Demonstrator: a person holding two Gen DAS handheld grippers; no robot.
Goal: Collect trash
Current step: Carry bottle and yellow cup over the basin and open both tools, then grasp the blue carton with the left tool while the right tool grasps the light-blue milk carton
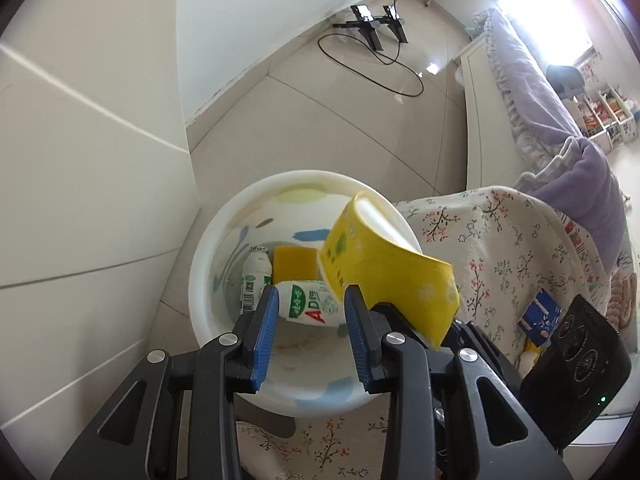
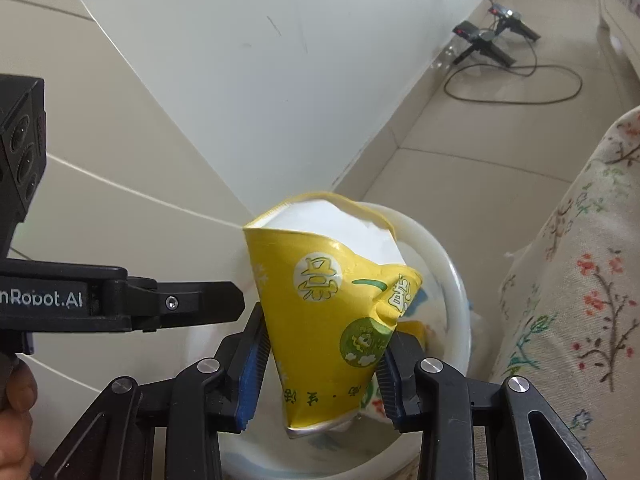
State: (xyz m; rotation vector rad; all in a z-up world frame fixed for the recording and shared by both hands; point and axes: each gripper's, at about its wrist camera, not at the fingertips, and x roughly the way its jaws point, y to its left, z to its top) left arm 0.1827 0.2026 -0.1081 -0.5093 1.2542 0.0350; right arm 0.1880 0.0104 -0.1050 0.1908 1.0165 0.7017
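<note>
A crushed yellow paper cup (image 2: 336, 304) sits squeezed between the blue pads of my right gripper (image 2: 326, 360), which is shut on it. The cup hangs over a white basin (image 2: 452, 280). In the left wrist view the same cup (image 1: 388, 268) tilts above the basin's rim (image 1: 208, 248). Inside the basin lie a small white bottle (image 1: 256, 276), a yellow block (image 1: 294, 262) and a white bottle with red letters (image 1: 308, 304). My left gripper (image 1: 311, 294) hovers over the basin, open, with nothing between its pads.
The basin stands on the tiled floor between a white cabinet (image 1: 80, 160) and a floral-cloth surface (image 1: 500, 248) that bears a blue packet (image 1: 538, 314). Farther off are a black stand with a looping cable (image 1: 372, 28) and a bed with a purple blanket (image 1: 540, 92). A hand (image 2: 14, 400) holds the left gripper.
</note>
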